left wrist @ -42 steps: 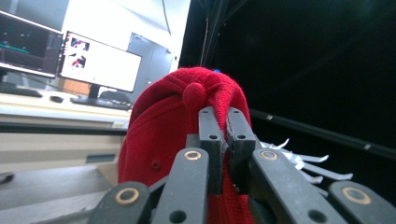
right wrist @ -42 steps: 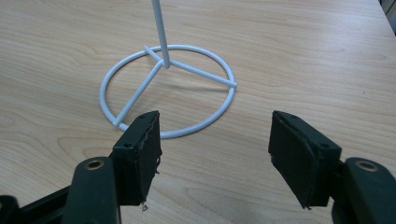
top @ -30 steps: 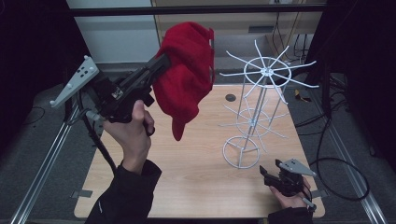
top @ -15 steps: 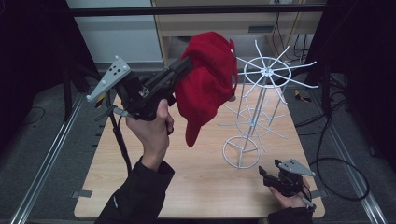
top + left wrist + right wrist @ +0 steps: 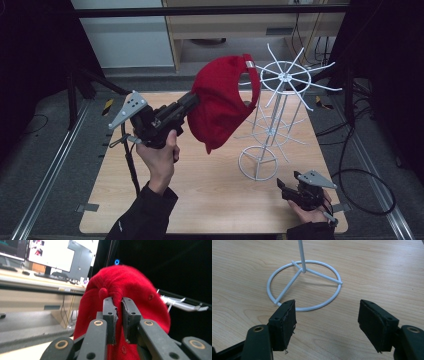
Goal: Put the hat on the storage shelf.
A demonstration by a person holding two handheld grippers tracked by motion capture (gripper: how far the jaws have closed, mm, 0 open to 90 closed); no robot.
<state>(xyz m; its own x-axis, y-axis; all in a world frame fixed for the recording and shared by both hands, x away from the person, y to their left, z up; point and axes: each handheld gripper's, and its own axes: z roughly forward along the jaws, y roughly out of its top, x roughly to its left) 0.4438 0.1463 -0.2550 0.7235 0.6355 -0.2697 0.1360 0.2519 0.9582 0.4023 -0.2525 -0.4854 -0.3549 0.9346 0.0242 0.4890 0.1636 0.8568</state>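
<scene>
Red cap (image 5: 222, 102) pinched at its crown in left gripper (image 5: 119, 306), jaws just easing apart, beside white wire rack (image 5: 280, 95); hanging not yet done. Right gripper (image 5: 327, 320) wide, empty, at bench's near right corner.

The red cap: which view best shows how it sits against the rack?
The high view: the red cap, held by the left gripper, hangs beside the white wire rack. The left gripper view shows its fingers pinching fabric; the right gripper view has the rack's base ring.

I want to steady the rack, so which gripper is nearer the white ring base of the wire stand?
Right. The right gripper rests low on the table just beside the ring base, jaws open toward it. The left gripper is raised, holding the red cap.
</scene>
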